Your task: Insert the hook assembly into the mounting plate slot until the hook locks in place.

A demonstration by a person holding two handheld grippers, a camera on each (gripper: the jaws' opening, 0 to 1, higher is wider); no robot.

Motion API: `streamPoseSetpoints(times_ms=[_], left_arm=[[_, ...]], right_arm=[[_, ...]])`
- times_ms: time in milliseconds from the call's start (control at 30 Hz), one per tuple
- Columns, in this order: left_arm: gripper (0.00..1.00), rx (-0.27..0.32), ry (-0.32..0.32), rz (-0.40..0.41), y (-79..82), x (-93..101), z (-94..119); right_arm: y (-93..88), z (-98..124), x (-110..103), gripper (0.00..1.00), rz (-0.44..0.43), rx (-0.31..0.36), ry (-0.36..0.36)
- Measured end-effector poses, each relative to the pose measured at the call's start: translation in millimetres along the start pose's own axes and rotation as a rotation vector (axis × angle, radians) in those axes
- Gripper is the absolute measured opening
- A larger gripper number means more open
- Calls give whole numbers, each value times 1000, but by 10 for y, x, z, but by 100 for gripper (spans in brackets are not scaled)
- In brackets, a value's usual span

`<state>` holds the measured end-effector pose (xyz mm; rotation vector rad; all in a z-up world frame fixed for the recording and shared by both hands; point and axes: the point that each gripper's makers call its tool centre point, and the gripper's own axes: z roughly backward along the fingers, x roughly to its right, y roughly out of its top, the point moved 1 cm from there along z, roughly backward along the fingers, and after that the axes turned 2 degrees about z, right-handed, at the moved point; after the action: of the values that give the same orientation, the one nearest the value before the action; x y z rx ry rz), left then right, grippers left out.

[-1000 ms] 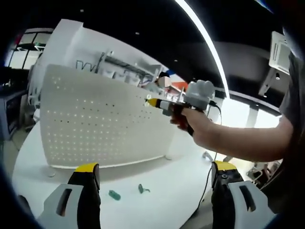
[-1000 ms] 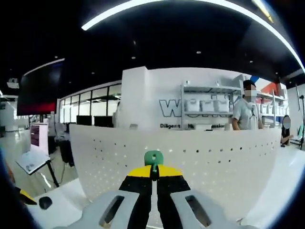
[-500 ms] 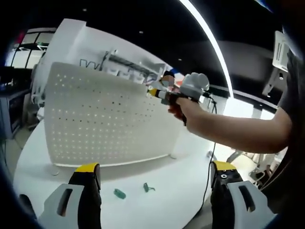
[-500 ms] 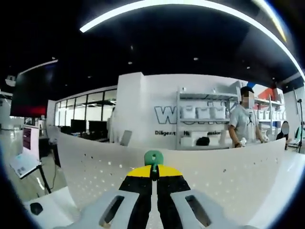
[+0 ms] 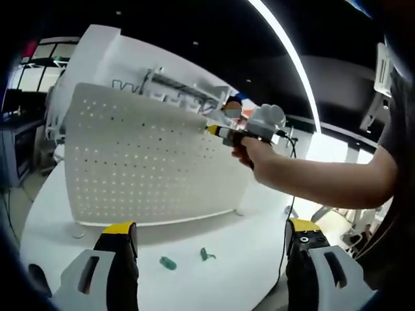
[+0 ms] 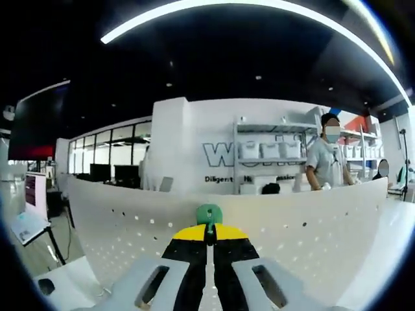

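Observation:
A white perforated mounting plate (image 5: 142, 165) stands upright on the round white table (image 5: 246, 259). In the left gripper view my right gripper (image 5: 214, 131), held by a hand, sits at the plate's upper right edge. In the right gripper view that gripper (image 6: 209, 228) is shut on a green hook (image 6: 209, 214), right in front of the plate (image 6: 292, 233) near its top edge. My left gripper (image 5: 211, 241) stands open low over the table, nothing between its jaws. Two green hook pieces (image 5: 168, 263) (image 5: 207, 253) lie on the table between its jaws.
A person (image 6: 327, 165) stands behind the plate by shelving (image 6: 272, 159). A black cable (image 5: 285, 220) hangs from the right gripper down past the table edge. A monitor (image 6: 29, 214) stands at far left.
The right gripper rose with the hook toward the plate's top edge, then settled slightly lower and to the right. The left gripper's camera shifted a little; its jaws stayed open.

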<state>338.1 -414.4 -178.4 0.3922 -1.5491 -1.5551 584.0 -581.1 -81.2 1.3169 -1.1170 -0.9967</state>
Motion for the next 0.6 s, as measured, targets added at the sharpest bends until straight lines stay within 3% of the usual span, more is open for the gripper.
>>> streamPoseSetpoints(times_ms=[600], left_arm=[[95, 1, 16, 4, -1, -67, -7]], right_arm=[[-187, -96, 76, 0, -8, 9, -36]])
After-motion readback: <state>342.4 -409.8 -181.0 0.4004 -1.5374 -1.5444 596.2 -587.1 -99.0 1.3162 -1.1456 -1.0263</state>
